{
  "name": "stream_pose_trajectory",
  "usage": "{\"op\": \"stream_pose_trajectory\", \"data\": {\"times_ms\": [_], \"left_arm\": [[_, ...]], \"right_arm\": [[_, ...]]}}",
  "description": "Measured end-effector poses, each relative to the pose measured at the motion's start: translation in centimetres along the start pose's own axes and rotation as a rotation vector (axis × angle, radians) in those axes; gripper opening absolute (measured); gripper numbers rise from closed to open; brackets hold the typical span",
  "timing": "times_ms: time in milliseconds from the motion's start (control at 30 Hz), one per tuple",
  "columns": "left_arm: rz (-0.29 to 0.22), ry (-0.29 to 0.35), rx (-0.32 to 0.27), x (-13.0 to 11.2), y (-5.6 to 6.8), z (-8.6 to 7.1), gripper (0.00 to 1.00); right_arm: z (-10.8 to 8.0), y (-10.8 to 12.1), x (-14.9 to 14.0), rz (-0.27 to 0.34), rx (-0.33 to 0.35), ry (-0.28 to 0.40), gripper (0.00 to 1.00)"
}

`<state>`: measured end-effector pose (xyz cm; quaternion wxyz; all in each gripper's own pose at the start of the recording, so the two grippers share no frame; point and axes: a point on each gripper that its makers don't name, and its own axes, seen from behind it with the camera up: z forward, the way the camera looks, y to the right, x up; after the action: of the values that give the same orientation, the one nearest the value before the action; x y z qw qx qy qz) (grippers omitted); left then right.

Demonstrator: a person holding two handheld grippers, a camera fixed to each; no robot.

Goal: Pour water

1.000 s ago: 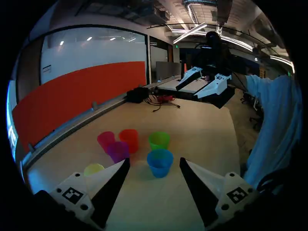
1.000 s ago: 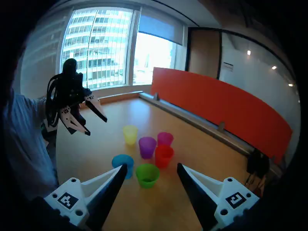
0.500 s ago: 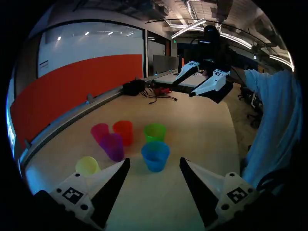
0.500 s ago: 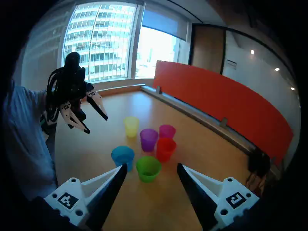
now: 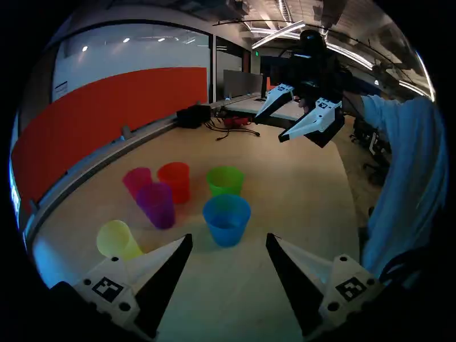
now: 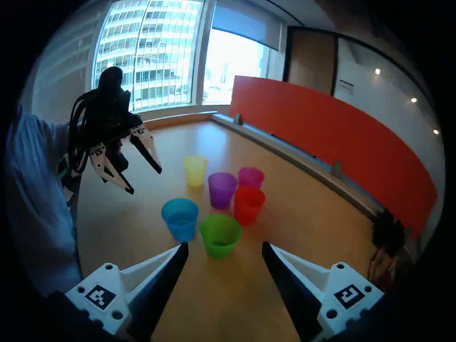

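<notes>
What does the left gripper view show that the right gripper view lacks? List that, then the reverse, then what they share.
Left gripper view: long ceiling strip lights over a dim room.
Right gripper view: a tall bright window with a high-rise outside, and a grey roller blind.
Both: the wooden table, the orange wall panel, the blue plastic cup, green plastic cup, orange-red plastic cup, purple plastic cup, pink plastic cup, yellow plastic cup, the open left tool, the open right tool and a light blue sleeve.
</notes>
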<state>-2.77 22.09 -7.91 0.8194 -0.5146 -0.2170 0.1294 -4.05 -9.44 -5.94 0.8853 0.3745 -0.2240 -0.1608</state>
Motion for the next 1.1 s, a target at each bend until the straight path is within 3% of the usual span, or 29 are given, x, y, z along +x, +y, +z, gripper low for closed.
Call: {"op": "stream_pose_trajectory", "data": {"times_ms": [367, 800, 1100], "left_arm": [[-0.023, -0.030, -0.009, -1.9, -0.5, 2.6, 0.96], [-0.045, -0.045, -0.047, -2.2, -0.4, 5.1, 0.96], [-0.034, -0.064, -0.048, -2.5, -0.7, 6.2, 0.96]], "right_arm": [[2.3, 0.3, -2.0, -0.005, 0.018, -0.031, 1.00], [5.3, 0.2, -3.4, -0.009, 0.046, -0.063, 1.00], [7.5, -0.1, -4.0, -0.011, 0.071, -0.086, 1.00]]}}
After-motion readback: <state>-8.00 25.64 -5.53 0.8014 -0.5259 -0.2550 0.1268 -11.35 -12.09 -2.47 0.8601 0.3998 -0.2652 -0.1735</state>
